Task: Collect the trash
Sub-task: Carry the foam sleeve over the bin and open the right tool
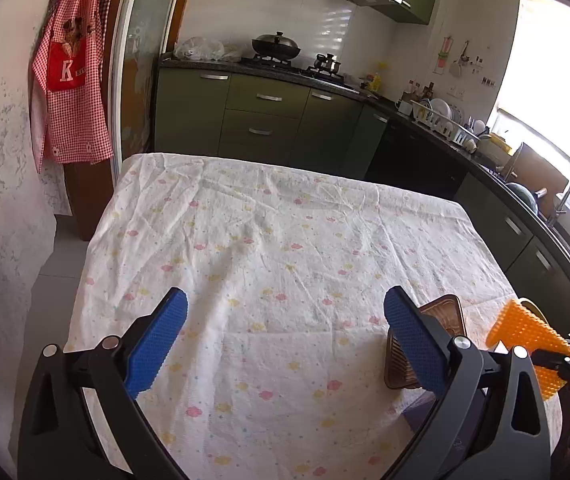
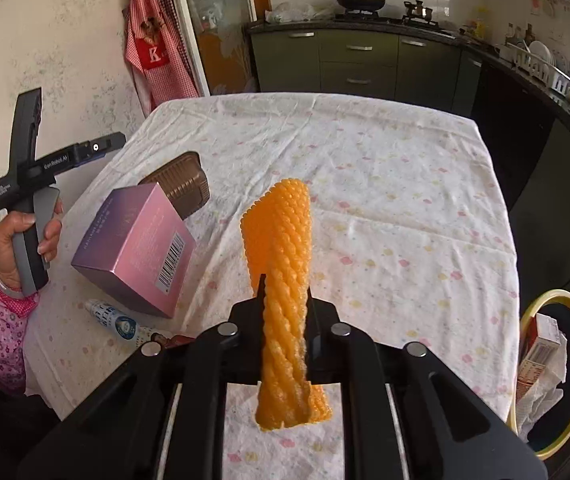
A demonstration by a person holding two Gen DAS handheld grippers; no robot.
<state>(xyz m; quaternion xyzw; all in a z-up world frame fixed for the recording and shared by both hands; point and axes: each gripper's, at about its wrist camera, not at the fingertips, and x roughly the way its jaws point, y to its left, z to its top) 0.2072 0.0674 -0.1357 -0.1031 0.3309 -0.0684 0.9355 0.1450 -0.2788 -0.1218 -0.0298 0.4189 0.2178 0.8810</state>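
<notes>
My right gripper (image 2: 285, 300) is shut on an orange foam fruit net (image 2: 281, 240) and holds it above the cloth-covered table (image 2: 385, 184); the net also shows in the left wrist view (image 1: 525, 332). My left gripper (image 1: 285, 320) is open and empty above the table, blue pads (image 1: 157, 344) wide apart. A brown plastic tray (image 2: 185, 188) lies at the table's left, also seen in the left wrist view (image 1: 445, 312). A pink box (image 2: 137, 248) stands in front of it. A small white bottle (image 2: 117, 318) lies near the front left edge.
A yellow-rimmed trash bin (image 2: 557, 372) with a carton and paper inside stands on the floor right of the table. Green kitchen cabinets (image 1: 265, 120) and a stove run behind. A red checked apron (image 1: 69, 80) hangs on the left wall.
</notes>
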